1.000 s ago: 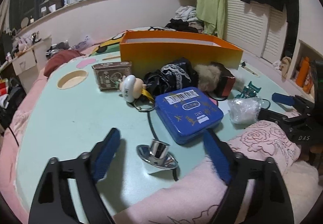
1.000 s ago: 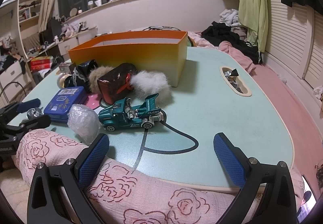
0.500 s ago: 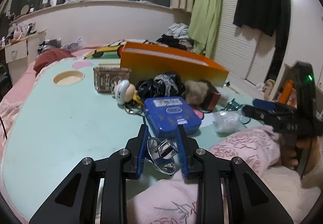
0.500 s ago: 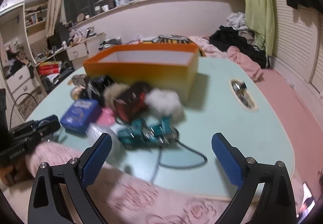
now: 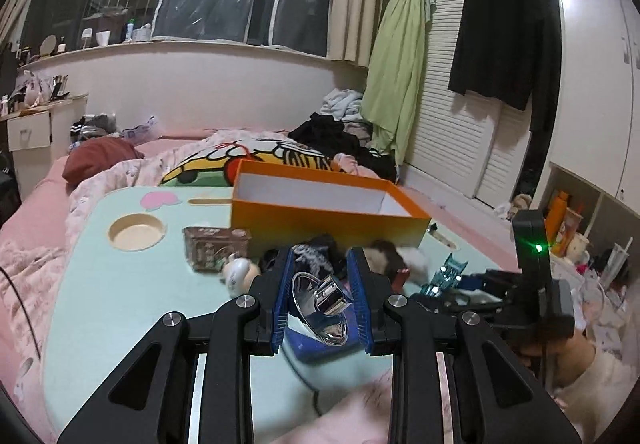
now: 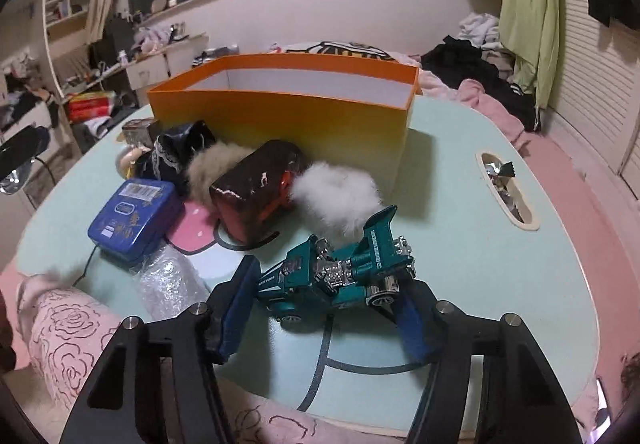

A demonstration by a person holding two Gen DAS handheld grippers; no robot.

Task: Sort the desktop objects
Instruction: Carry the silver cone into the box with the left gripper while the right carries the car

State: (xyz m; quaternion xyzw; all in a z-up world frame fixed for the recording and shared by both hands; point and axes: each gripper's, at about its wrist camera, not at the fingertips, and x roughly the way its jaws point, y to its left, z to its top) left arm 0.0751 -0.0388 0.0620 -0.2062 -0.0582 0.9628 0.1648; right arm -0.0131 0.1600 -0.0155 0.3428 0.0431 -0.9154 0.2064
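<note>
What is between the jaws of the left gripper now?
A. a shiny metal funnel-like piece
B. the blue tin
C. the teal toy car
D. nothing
A: in the left wrist view the left gripper has its jaws closed on the shiny metal piece, lifted above the blue tin.

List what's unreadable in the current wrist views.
- Blue tin: left view, mostly behind the left gripper and its chrome funnel.
- Orange box floor: right view, hidden by its front wall.
- Toy car: right gripper contact unclear.
- Tin label: too small.
</note>
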